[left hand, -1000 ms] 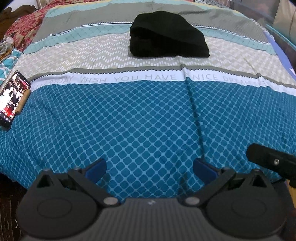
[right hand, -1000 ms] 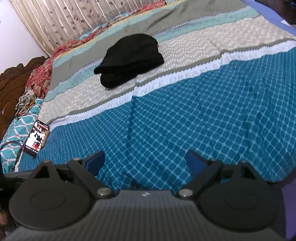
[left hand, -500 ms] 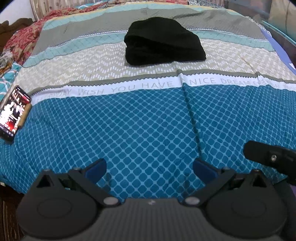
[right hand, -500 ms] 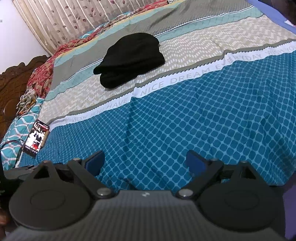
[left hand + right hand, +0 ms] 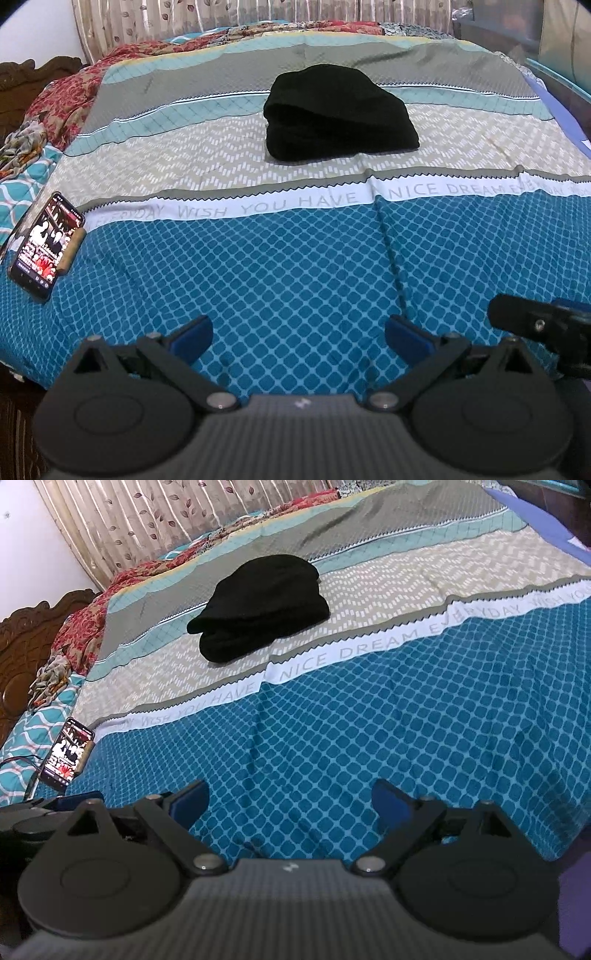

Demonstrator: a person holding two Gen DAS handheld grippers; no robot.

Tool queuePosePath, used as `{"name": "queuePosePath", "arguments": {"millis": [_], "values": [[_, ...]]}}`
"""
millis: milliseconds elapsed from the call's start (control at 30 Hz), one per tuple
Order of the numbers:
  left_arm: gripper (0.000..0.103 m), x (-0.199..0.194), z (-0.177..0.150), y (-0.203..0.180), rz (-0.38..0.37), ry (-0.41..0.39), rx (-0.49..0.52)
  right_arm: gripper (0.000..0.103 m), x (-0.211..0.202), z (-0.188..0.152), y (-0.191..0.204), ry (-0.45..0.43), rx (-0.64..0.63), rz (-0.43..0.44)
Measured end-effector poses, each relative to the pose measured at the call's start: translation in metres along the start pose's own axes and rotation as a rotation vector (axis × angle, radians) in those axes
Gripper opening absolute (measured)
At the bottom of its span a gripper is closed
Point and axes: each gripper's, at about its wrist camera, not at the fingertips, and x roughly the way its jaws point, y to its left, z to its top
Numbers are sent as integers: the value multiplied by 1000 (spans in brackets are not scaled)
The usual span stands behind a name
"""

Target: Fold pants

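Observation:
The black pants (image 5: pixel 338 114) lie folded in a compact bundle on the beige and grey stripes in the middle of the bed; they also show in the right wrist view (image 5: pixel 260 605). My left gripper (image 5: pixel 297 334) is open and empty, low over the blue diamond-patterned bedspread near the bed's near edge, well short of the pants. My right gripper (image 5: pixel 290 805) is open and empty too, beside the left one and equally far from the pants. Part of the right gripper shows at the right edge of the left wrist view (image 5: pixel 539 325).
A phone (image 5: pixel 46 243) with a lit screen lies at the bed's left side, also in the right wrist view (image 5: pixel 66 757). Red floral bedding (image 5: pixel 70 99) and a carved wooden headboard (image 5: pixel 22 638) are at the left. Curtains (image 5: pixel 147 520) hang behind.
Both grippers have pulled back and tilted up, so more of the bed's far end and the curtains shows. The pants have not moved. Both stay open.

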Motion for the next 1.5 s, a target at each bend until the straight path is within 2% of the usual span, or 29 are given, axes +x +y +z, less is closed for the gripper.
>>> {"name": "queuePosePath", "arguments": {"millis": [333, 567, 700, 800, 1033, 1200, 1500], "values": [[103, -11, 7, 9, 8, 2, -14, 96, -13, 10, 12, -30, -22, -56], [103, -43, 31, 20, 16, -99, -41, 96, -38, 38, 33, -93, -81, -41], [103, -54, 37, 27, 10, -132, -69, 96, -49, 39, 39, -154, -87, -30], [103, -55, 36, 27, 1, -117, -66, 96, -46, 33, 37, -158, -80, -39], [103, -45, 23, 23, 17, -60, -53, 96, -26, 28, 37, -72, -27, -42], [103, -43, 18, 19, 35, -41, -33, 96, -25, 25, 39, -63, -15, -39], [103, -40, 21, 16, 23, -20, -33, 96, -28, 24, 33, -68, -10, -40]]}}
